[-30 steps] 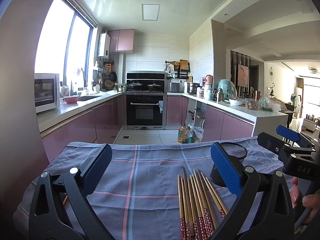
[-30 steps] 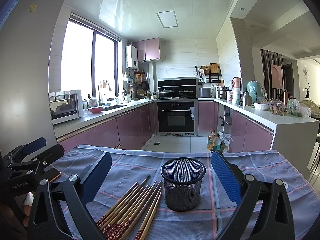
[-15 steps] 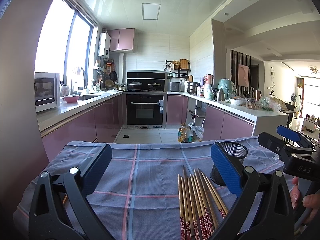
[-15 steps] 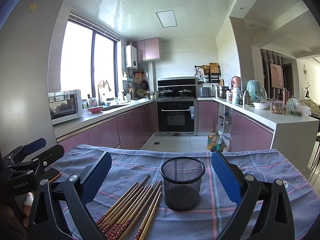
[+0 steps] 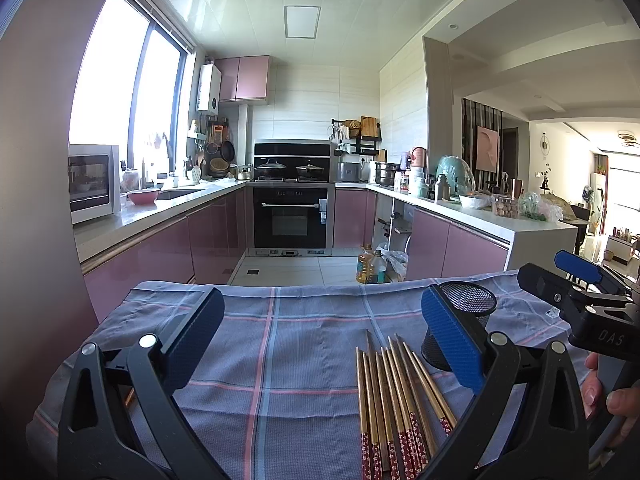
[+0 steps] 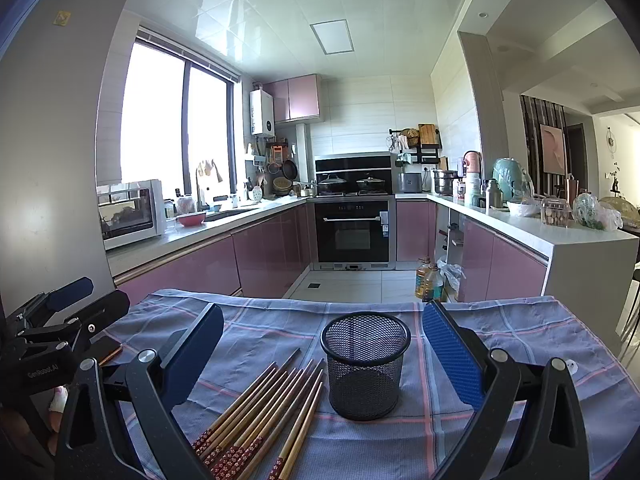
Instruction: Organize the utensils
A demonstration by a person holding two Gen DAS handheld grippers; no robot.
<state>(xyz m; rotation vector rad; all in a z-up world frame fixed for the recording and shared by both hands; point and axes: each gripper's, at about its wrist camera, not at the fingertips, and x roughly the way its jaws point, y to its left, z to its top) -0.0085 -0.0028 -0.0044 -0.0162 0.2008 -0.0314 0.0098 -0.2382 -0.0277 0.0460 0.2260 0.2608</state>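
Checked cloth (image 6: pixel 500 340) before pink kitchen cabinets (image 6: pixel 276 248)

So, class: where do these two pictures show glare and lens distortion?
Left wrist view: window blown out white, counter edges bowed by the fisheye. Right wrist view: window overexposed too, ceiling glossy with reflections, the mesh cup sharp.

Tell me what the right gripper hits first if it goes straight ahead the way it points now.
Probably the black mesh holder. It stands upright on the checked cloth, just left of centre between the open right gripper pads. The chopsticks lie left of that line. Depth is unclear.
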